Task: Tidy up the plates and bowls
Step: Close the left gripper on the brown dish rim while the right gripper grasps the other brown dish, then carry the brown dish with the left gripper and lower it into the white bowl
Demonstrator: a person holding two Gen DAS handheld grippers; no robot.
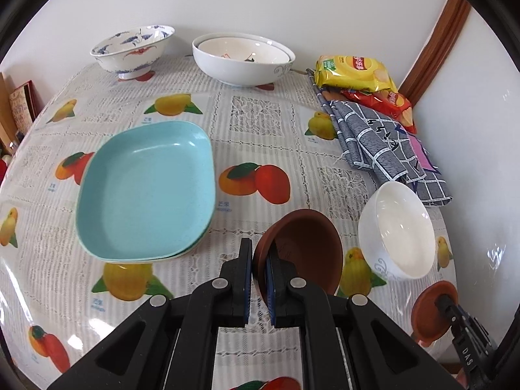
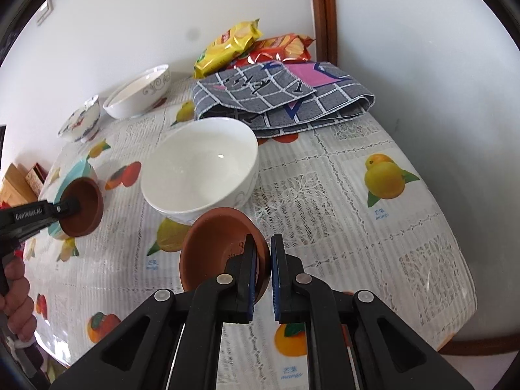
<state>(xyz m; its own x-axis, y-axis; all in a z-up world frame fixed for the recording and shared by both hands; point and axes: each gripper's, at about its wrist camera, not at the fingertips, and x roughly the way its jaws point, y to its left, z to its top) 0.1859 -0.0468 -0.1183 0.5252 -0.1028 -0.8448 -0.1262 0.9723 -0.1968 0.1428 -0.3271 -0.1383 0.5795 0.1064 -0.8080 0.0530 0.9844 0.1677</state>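
Observation:
My left gripper (image 1: 259, 260) is shut on the rim of a brown bowl (image 1: 305, 247), held tilted above the table. My right gripper (image 2: 263, 253) is shut on the rim of a second brown bowl (image 2: 217, 243), also tilted; that bowl shows at the lower right in the left wrist view (image 1: 429, 312). A white bowl (image 1: 399, 230) stands between the two brown bowls (image 2: 201, 172). Stacked light-blue plates (image 1: 146, 191) lie left of my left gripper. At the back stand a blue-patterned bowl (image 1: 133, 48) and nested white bowls (image 1: 243, 58).
A folded grey checked cloth (image 2: 282, 97) lies at the back right, with a yellow snack bag (image 2: 227, 45) and a red snack bag (image 2: 282, 48) behind it. The fruit-print tablecloth (image 2: 357, 211) covers the table, which stands against white walls. The table's edge runs close on the right.

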